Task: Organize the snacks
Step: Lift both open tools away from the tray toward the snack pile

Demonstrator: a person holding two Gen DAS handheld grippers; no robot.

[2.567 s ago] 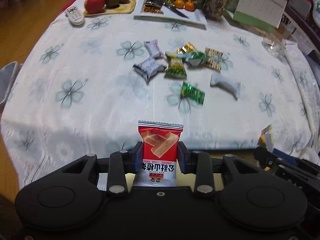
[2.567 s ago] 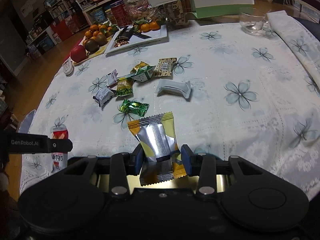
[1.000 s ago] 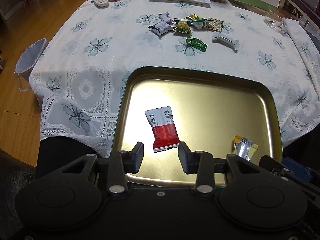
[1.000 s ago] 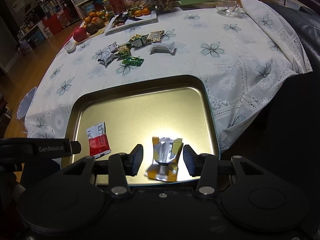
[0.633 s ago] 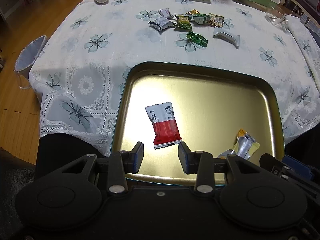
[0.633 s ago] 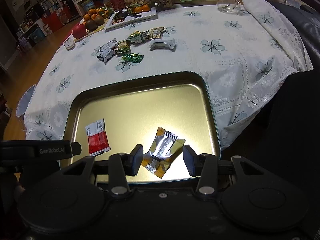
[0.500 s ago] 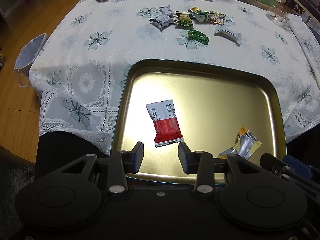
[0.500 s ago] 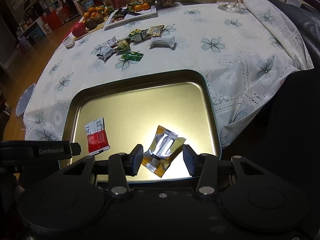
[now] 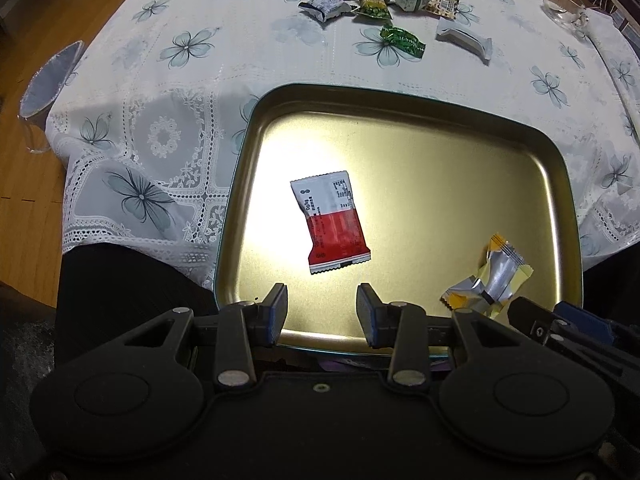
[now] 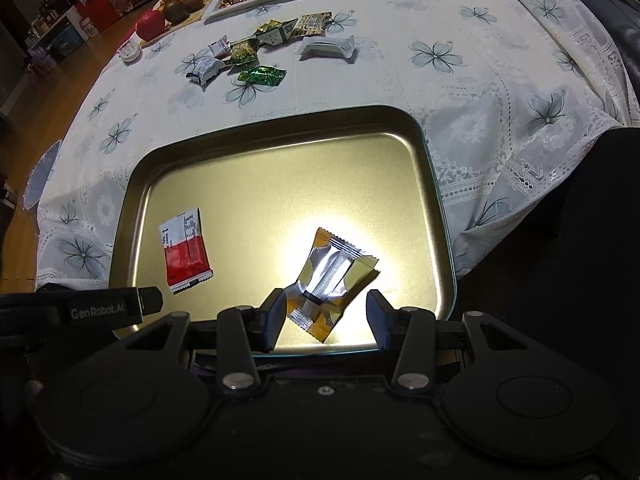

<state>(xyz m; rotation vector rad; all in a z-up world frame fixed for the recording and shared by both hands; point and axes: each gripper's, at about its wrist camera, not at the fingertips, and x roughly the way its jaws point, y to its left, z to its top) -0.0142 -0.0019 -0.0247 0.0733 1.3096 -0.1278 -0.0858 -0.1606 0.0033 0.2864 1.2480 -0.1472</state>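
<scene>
Closest to me, my left gripper (image 9: 322, 312) is open with nothing in it, and it hangs over the near edge of the gold tray (image 9: 400, 96). My right gripper (image 10: 326, 316) is open too; the yellow and silver snack (image 10: 334, 276) lies flat on the tray floor, its near end between the jaws, but the pads do not squeeze it. The red and white snack (image 9: 330, 226) lies flat in the tray, just past my left fingers. I think both drops are done, so the good thing to do now is lift straight up and not bump either packet or the tray rim. Farther off, on the flowered tablecloth (image 10: 440, 92), more snacks wait: a green wrapped candy (image 10: 262, 76) alone, a long white packet (image 10: 326, 48) beside it, and a little heap of packets (image 10: 256, 46) behind. I would go for the green one and the white one next, because they lie apart from the rest and are easy to pinch from the sides.
</scene>
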